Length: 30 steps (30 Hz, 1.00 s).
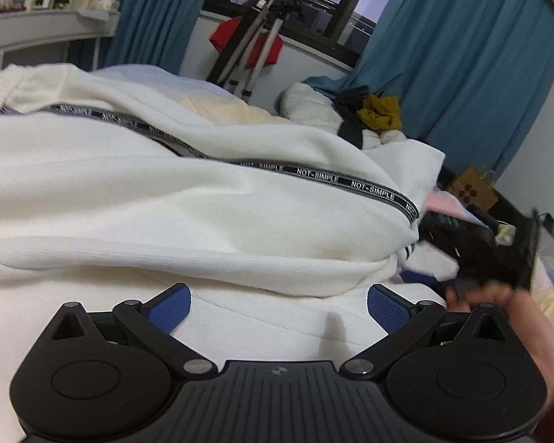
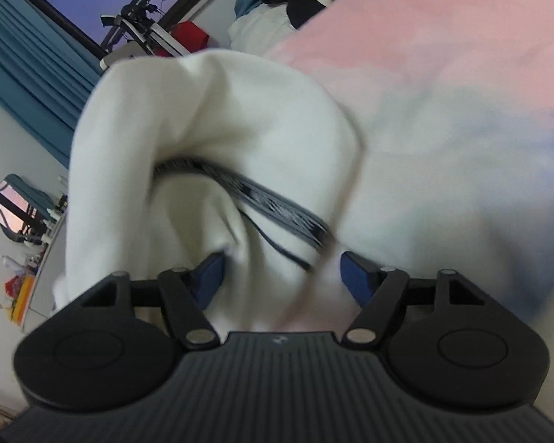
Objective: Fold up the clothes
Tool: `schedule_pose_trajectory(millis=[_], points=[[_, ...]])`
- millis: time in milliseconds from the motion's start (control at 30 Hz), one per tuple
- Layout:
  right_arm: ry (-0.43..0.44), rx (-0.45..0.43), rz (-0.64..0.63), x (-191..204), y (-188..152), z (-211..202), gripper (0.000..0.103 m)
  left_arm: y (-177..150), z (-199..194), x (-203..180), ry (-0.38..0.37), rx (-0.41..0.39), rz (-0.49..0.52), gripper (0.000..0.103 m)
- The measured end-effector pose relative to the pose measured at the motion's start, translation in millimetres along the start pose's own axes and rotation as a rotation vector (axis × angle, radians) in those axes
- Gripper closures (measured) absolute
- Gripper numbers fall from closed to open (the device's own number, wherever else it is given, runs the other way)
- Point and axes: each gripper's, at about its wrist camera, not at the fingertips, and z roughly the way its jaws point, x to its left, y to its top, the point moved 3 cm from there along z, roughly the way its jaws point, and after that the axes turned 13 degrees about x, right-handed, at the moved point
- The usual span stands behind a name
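The white knitted garment with a black "NOT-SIMPLE" lettered tape trim [image 1: 210, 199] lies heaped on the bed with a pastel pink-and-blue cover [image 2: 443, 85], filling most of the left wrist view. The left gripper [image 1: 279, 304] sits low over a flat part of the white cloth, its blue-padded fingers [image 1: 170, 308] spread wide with nothing between them but the fabric beneath; the folded bulge of the garment rises just beyond the fingertips. The right gripper [image 2: 282, 275] is also released, jaws apart, with a bunched end of the same garment and its dark tape lying in the gap between the pads. In the left view it [image 1: 495, 254] appears blurred at the garment's right end, toward the bed's right edge.
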Motion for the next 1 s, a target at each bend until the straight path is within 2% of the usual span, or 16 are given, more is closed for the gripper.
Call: schedule_pose_trajectory(millis=[33, 67, 100, 167, 233, 400, 533, 567, 767, 833, 900, 1000], points=[[-0.005, 0.000, 0.006, 4.2, 6.3, 2.2, 0.047, -2.0, 1.2, 3.9, 0.000, -0.003, -0.003, 0.000], [-0.023, -0.007, 0.010, 8.8, 12.1, 3.3, 0.067, -2.8, 3.8, 7.9, 0.003, 0.005, -0.013, 0.000], [-0.043, -0.014, 0.011, 12.5, 16.2, 0.8, 0.077, -2.0, 6.2, 11.6, -0.003, 0.015, -0.027, 0.000], [-0.085, -0.029, 0.013, 20.1, 24.3, -4.9, 0.083, 0.2, 4.1, 15.2, -0.021, 0.005, -0.047, 0.000], [-0.136, -0.079, -0.027, 31.1, 31.8, -23.8, 0.085, 2.3, 1.0, 18.3, -0.039, -0.011, -0.065, 0.000], [-0.306, -0.300, -0.151, 61.6, 62.3, -111.8, 0.086, 5.5, -11.7, 25.5, -0.062, -0.044, -0.101, 0.000], [-0.499, -0.319, -0.231, 64.1, 106.8, -146.9, 0.086, 8.9, -20.8, 25.3, -0.087, -0.073, -0.098, 0.000], [-0.496, -0.301, -0.228, 56.5, 108.0, -143.5, 0.086, 9.1, -22.2, 23.9, -0.102, -0.079, -0.091, 0.000], [-0.481, -0.194, -0.210, 10.4, 114.9, -123.1, 0.073, 7.0, -21.3, 20.1, -0.085, -0.073, -0.062, 0.000], [-0.476, -0.159, -0.204, -4.9, 117.2, -116.4, 0.063, 6.7, -18.4, 21.0, -0.092, -0.064, -0.071, 0.000], [-0.466, -0.129, -0.195, -20.1, 118.6, -111.0, 0.038, 7.4, -15.2, 21.8, -0.095, -0.060, -0.078, 0.000], [-0.349, -0.229, -0.095, -39.8, 100.1, -136.2, 0.028, 8.5, -10.5, 21.7, -0.094, -0.053, -0.080, 0.000]])
